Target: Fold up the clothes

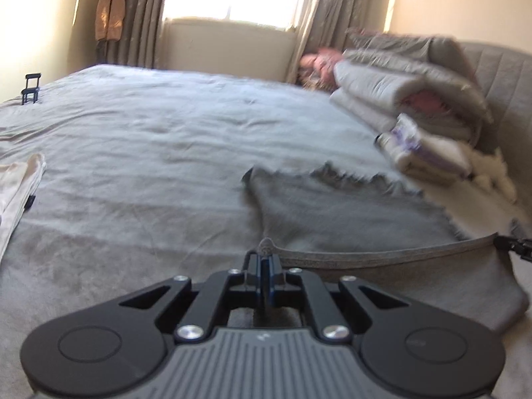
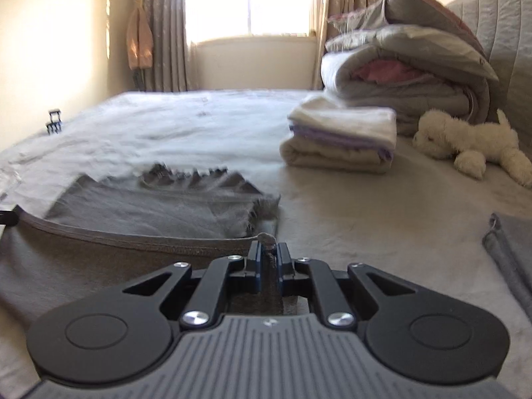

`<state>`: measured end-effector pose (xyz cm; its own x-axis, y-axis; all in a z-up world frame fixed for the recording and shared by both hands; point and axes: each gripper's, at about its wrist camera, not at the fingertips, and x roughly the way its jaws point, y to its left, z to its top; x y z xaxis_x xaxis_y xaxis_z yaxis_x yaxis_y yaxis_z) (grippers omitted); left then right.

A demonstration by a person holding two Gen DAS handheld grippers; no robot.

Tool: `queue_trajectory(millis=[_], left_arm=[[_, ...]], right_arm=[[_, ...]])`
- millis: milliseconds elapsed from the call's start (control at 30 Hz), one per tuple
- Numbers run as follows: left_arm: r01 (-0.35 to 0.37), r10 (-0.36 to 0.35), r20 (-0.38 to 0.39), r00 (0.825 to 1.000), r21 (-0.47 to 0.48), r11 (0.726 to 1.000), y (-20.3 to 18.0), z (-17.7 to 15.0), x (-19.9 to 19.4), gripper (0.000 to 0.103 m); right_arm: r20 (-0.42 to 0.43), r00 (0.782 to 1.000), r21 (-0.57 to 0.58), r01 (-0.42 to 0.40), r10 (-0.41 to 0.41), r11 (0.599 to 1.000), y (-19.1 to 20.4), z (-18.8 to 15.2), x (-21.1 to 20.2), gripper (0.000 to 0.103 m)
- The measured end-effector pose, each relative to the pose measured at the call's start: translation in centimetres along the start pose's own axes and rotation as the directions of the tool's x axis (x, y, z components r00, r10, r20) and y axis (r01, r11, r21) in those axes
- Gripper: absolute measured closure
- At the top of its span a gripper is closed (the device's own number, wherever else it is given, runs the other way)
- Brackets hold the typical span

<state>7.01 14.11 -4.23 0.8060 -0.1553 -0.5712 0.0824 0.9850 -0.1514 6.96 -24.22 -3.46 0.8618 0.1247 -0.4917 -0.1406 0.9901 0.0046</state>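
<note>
Left wrist view: left gripper (image 1: 266,264) has its fingers together, clamped on one end of the hemmed edge of the grey garment (image 1: 349,219). Right wrist view: right gripper (image 2: 267,249) is pinched on the other end of the same hem (image 2: 133,237), a tuft of cloth poking out between the fingers. The hem runs fairly taut between the two grips; the rest of the garment lies on the bed (image 1: 149,139), its far ragged edge already doubled over.

Looks like the grasp step of a fold: both corners secured, carry-over not yet done. Next move likely needs both hands lifting together, keeping the hem tensioned, then laying it level onto the far edge.

Around:
- stack of folded towels (image 2: 342,136) just beyond the garment on the right, so limited room that way
- bedding pile (image 2: 415,66) behind it
- white plush toy (image 2: 472,143)
- another grey piece (image 2: 512,249) at right
- pale cloth (image 1: 20,183) far left
- small black clip (image 1: 31,88) well apart
</note>
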Motion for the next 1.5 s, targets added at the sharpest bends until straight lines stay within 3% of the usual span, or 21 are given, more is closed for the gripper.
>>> queue_trajectory(millis=[100,167,300,333,400,533,667,800,1100,1233,1400,1500], left_arm=[[-0.049,0.049,-0.033,0.998,0.022,0.999,-0.4,-0.3,0.9,0.090],[-0.077,0.077,-0.008,0.997,0.024,0.997,-0.7,-0.1,0.4,0.080],[-0.074,0.072,0.084,0.994,0.021,0.997,-1.4,0.5,-1.4,0.072],[-0.062,0.059,0.101,0.993,0.021,0.998,-1.7,0.6,-1.7,0.068],[-0.013,0.010,0.110,0.994,0.028,1.000,-2.6,0.8,-1.8,0.064],[0.069,-0.076,0.077,0.994,0.086,0.994,-5.2,0.3,-1.0,0.060],[0.129,-0.133,0.010,0.991,0.174,0.976,-7.6,-1.3,0.1,0.057],[0.141,-0.138,-0.030,0.990,0.261,0.955,-8.1,-3.0,0.5,0.056],[0.204,-0.200,-0.042,0.979,0.216,0.955,-2.9,-3.7,-2.2,0.056],[0.194,-0.188,-0.047,0.981,0.203,0.960,-1.0,-3.9,-3.2,0.055],[0.144,-0.140,-0.031,0.990,0.205,0.968,-0.8,-3.3,-4.2,0.054],[0.195,-0.195,-0.017,0.981,0.188,0.963,-1.5,-2.8,-4.4,0.054]], right_arm=[[-0.069,0.997,-0.009,0.034,-0.034,0.999,0.6,-0.6,1.8,0.093],[-0.097,0.993,-0.016,0.059,-0.060,0.998,1.0,-0.9,2.4,0.092],[-0.054,0.996,0.010,0.074,-0.073,0.997,1.7,-0.3,1.2,0.080],[-0.035,0.997,0.022,0.068,-0.067,0.997,1.9,-0.1,0.8,0.071],[-0.012,0.999,0.032,0.035,-0.034,0.999,3.2,0.2,0.3,0.064],[0.006,0.997,0.026,-0.080,0.080,0.996,6.8,0.6,0.0,0.064],[-0.035,0.982,-0.028,-0.188,0.187,0.982,10.9,-0.4,0.5,0.063],[-0.082,0.979,-0.157,-0.200,0.189,0.967,13.1,-2.5,1.1,0.058],[-0.046,0.985,-0.141,-0.173,0.168,0.975,8.3,-3.5,-0.7,0.054],[-0.035,0.993,-0.090,-0.114,0.111,0.989,4.3,-4.2,-2.2,0.053],[-0.025,0.999,0.012,-0.039,0.040,0.999,0.2,-4.4,-3.5,0.053],[0.001,0.999,0.039,-0.049,0.049,0.998,0.2,-3.8,-4.2,0.053]])
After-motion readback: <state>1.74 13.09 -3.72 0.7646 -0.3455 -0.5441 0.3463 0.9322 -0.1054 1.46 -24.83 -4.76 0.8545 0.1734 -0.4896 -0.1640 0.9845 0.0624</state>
